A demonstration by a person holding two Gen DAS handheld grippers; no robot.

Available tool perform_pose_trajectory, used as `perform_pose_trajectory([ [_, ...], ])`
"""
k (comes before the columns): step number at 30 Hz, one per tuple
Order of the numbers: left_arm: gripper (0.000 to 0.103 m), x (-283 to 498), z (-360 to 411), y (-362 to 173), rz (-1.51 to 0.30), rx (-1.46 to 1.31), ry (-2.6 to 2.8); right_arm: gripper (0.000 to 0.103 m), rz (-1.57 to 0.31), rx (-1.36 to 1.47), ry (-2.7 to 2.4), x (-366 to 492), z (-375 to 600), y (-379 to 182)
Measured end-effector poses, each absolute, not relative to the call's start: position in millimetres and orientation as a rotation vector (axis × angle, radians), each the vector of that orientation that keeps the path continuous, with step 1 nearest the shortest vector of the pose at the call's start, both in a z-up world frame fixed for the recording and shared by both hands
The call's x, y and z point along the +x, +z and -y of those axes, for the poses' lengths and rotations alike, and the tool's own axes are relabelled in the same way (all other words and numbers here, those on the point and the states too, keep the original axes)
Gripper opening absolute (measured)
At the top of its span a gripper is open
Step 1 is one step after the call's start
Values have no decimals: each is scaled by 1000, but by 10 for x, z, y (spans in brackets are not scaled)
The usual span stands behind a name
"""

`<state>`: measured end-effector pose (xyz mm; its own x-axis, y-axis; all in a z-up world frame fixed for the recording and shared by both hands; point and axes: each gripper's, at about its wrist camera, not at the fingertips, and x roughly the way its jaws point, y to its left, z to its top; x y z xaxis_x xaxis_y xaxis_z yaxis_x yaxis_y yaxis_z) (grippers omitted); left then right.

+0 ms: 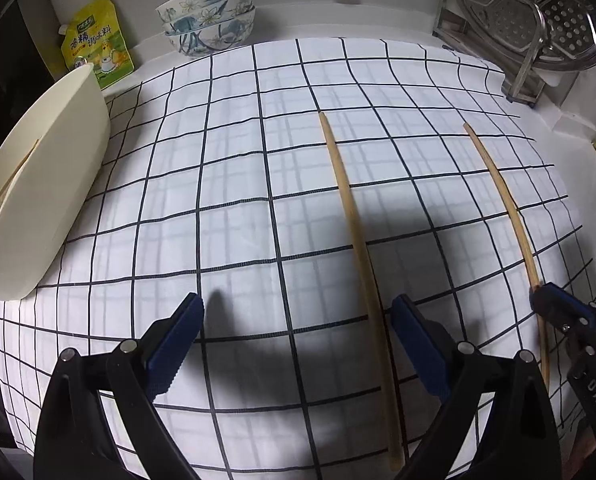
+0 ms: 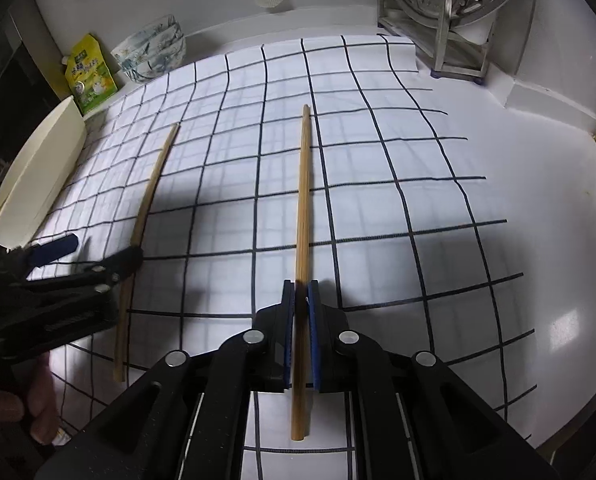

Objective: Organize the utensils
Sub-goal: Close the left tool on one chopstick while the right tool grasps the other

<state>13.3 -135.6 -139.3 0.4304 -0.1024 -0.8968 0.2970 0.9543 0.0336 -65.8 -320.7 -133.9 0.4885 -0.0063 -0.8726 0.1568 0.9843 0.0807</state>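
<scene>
Two bamboo chopsticks lie apart on a white checked cloth (image 1: pixel 226 184). My left gripper (image 1: pixel 298 332) is open, low over the cloth, with the left chopstick (image 1: pixel 358 248) running between its fingers, close to the right one. That chopstick shows in the right wrist view (image 2: pixel 146 208) too, with the left gripper (image 2: pixel 94 252) over it. My right gripper (image 2: pixel 301 292) is shut on the right chopstick (image 2: pixel 303 200) near its thick end. In the left wrist view the right gripper (image 1: pixel 546 300) grips the same chopstick (image 1: pixel 498 188). A cream oblong container (image 1: pixel 38 200) stands at the left with a chopstick inside.
Stacked floral bowls (image 1: pixel 208 16) and a yellow seasoning pouch (image 1: pixel 94 42) stand at the back left. A metal rack with a perforated steamer plate (image 1: pixel 538 20) stands at the back right. The white counter (image 2: pixel 538 184) extends right of the cloth.
</scene>
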Motion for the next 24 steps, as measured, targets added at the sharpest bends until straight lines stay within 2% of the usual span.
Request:
perform_pose_trajectory([
  [1,93,133,1356,-1395,-1095,192,-250,19,-1053,152,-103,-638,3201,-1333],
  [6,93,150,1375,-1401,-1077,180,-237,21,-1056,125,-112,-541,3180,-1373],
  [9,88,156,1371,-1402,-1082,154,-249,21,-1050,54,-123,-485,3099,-1388],
  [11,81,159,1378,-1393,-1080,149,-259,21,-1043,25,-129,-464,3064,-1399],
  [13,64,140,1423,-1360,-1059,171,-276,18,-1038,21,-134,-450,3063,-1407],
  [15,51,125,1451,-1346,-1052,171,-307,8,-1031,23,-143,-441,3065,-1410],
  [17,36,102,1483,-1332,-1042,181,-324,7,-1033,27,-142,-429,3061,-1410],
  [19,9,83,1527,-1320,-1043,198,-348,6,-1034,37,-138,-421,3066,-1409],
  [24,7,104,1525,-1312,-1073,216,-361,6,-1042,127,-122,-411,3112,-1389],
])
